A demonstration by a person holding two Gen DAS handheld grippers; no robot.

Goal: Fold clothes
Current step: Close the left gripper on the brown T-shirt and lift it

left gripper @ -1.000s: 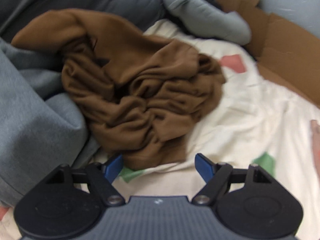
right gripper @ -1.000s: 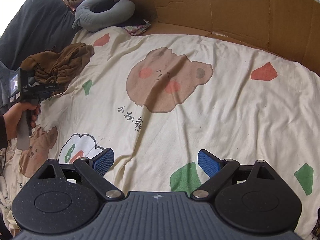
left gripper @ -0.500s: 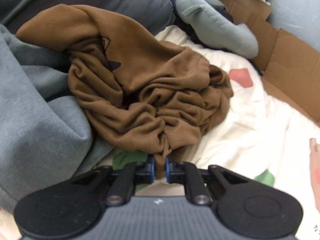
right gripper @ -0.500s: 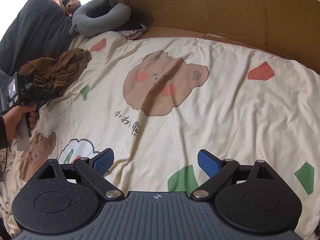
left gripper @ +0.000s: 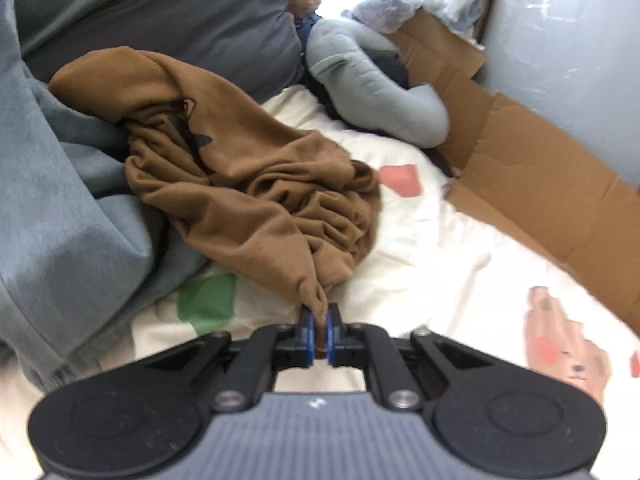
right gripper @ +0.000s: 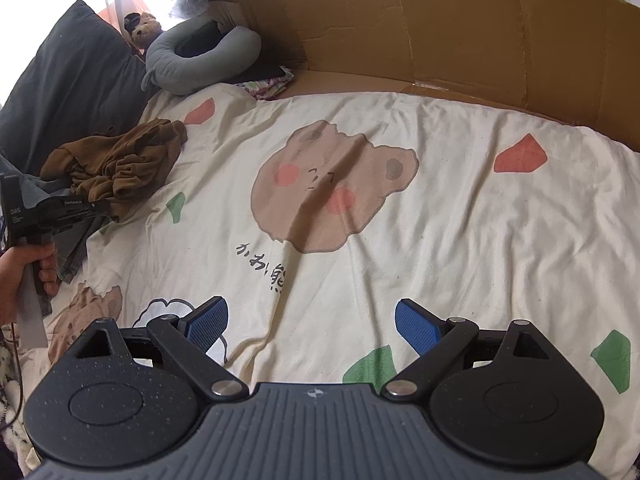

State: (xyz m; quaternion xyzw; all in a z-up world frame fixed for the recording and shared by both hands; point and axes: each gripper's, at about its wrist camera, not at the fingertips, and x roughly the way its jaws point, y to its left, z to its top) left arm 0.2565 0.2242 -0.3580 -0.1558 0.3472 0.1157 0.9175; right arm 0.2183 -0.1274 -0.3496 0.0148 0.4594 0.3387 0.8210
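The left tongs [left gripper: 319, 330] pinch the near tip of the crumpled brown shirt [left gripper: 248, 184], whose bulk trails away from them toward the grey pillows [left gripper: 60, 240]. The right tongs [right gripper: 311, 326], spread and empty, hang over the bed [right gripper: 480, 240], well apart from the shirt.

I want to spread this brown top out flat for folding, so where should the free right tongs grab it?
Grip the loose hem of the brown top on its bedsheet side, coming over the open sheet. The left tongs already pinch one corner; the other side is bunched against pillows.
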